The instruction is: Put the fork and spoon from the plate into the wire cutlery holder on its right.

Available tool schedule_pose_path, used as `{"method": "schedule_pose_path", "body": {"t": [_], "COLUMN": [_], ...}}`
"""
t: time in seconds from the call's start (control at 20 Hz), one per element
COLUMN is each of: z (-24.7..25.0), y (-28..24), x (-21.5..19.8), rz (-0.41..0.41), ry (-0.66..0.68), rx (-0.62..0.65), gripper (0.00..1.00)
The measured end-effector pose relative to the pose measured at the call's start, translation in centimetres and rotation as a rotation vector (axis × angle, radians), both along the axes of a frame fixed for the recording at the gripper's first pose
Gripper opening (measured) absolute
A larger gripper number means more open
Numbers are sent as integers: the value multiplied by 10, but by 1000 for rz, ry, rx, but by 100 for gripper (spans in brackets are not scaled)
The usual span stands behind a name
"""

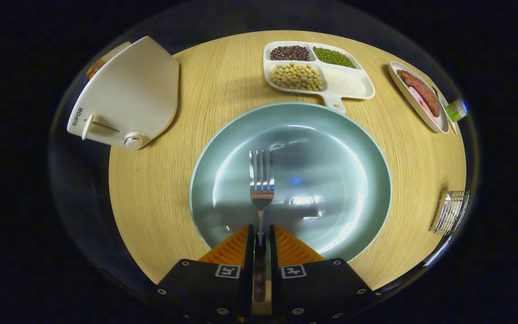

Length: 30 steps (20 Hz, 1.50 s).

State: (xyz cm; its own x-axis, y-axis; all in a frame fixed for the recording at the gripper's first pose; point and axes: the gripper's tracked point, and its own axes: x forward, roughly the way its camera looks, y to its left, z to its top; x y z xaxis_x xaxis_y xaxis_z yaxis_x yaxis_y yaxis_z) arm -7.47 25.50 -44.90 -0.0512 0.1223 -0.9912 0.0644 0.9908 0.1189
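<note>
- Steel fork (pixel 261 180) sits clamped by its handle between the tongs (pixel 261 238), tines pointing forward over the middle of the plate; both fingers press the handle, with only a thin slit between them.
- Whether the fork hangs clear of the plate or rests its tines on the glaze cannot be told from this angle.
- Pale green plate (pixel 331 130) lies just ahead of the fingers and carries nothing else that I can see; no spoon lies on it.
- Wire cutlery holder (pixel 448 211) stands on the bench (pixel 160 193) to the right of the plate, well apart from the tongs; its inside is too small and warped to read, so I cannot tell if the spoon is in there.
- Judged progress: the fork is grasped but not yet delivered, so the carry to the right and the drop into the holder are left; the spoon's status is unknown.
- Farther out: a divided dish of beans and grains (pixel 317 67) beyond the plate, a small dish of sliced meat (pixel 421 94) to its right, and a cream appliance lid (pixel 128 94) off to the left.
</note>
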Motion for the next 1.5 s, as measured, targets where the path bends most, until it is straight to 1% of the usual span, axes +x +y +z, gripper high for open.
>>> {"method": "schedule_pose_path", "body": {"t": [0.05,0.15,0.2,0.4,0.6,0.65,0.85,1.2,1.5], "z": [1,2,2,12,37,45,69,105,120], "y": [0,0,-1,-12,-35,-43,-77,-163,-236], "x": [0,-2,-2,3,10,16,11,-11,-32], "rz": [-6,-9,1,4,2,-3,-44,-125,-200], "ry": [4,7,2,-54,-119,-134,-186,-244,-272], "rx": [7,24,32,42,49,56,68,60,29], "gripper": [13,7,5,4,4,4,4,4,4]}}
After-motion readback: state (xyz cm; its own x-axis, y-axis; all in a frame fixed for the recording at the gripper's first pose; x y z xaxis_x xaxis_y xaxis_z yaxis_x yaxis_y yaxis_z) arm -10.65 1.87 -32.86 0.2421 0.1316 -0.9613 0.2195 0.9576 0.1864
